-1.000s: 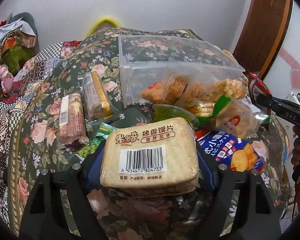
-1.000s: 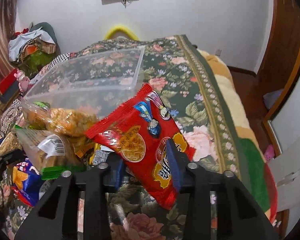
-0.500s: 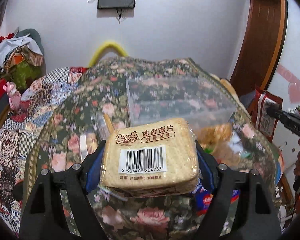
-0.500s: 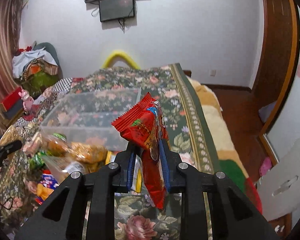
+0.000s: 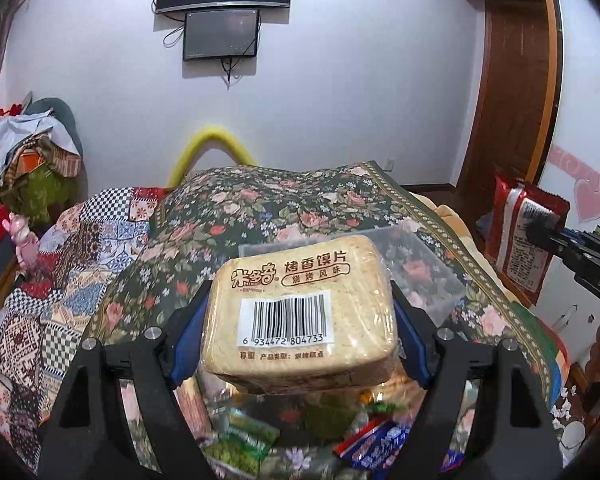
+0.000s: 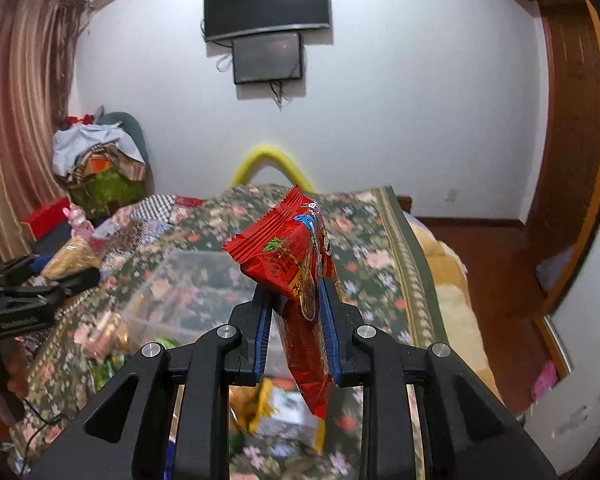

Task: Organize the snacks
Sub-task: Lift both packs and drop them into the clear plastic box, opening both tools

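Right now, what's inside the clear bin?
Through the clear bin only the floral bedspread shows; it looks empty. Its near corner is hidden by the red snack bag and blur.

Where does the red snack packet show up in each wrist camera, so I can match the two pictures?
Left wrist: red snack packet at far right edge, held by the right gripper.
Right wrist: center, clamped upright.
Shared landmark: yellow arch behind the bed.
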`<move>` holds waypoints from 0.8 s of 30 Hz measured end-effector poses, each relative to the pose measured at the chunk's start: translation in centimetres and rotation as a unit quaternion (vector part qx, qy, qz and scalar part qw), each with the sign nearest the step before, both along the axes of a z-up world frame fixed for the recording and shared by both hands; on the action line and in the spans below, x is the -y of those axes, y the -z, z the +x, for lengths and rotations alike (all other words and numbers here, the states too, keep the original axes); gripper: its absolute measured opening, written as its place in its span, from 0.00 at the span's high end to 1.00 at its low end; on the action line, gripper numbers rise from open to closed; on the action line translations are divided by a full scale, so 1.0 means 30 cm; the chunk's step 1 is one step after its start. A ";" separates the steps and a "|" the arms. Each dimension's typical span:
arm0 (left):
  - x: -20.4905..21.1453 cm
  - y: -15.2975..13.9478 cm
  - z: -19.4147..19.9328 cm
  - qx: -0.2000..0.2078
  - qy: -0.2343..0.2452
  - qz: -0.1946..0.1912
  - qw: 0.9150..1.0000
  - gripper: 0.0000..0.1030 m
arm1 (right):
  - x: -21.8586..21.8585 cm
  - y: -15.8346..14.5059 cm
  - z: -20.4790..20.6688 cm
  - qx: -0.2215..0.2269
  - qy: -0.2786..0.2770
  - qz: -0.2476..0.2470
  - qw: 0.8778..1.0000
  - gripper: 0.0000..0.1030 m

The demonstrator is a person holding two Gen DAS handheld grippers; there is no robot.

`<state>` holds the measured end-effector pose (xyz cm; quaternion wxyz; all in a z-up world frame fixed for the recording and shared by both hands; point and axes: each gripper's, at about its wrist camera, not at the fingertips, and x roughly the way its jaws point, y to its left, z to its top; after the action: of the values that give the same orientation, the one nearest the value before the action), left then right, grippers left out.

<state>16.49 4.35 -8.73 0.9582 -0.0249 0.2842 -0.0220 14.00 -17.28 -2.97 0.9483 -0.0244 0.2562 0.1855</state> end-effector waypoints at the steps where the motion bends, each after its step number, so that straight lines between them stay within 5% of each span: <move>1: 0.005 -0.003 0.019 0.001 0.001 0.002 1.000 0.22 | -0.005 0.001 0.000 0.002 -0.002 0.001 1.000 0.79; 24: 0.027 0.194 0.378 -0.107 0.019 -0.018 0.994 0.22 | -0.166 0.170 0.232 -0.069 -0.034 -0.024 0.997 0.79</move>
<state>27.83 3.52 -14.54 0.9210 -0.0387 0.3852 -0.0421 20.95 -12.30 -8.08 0.9206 -0.0429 0.3248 0.2127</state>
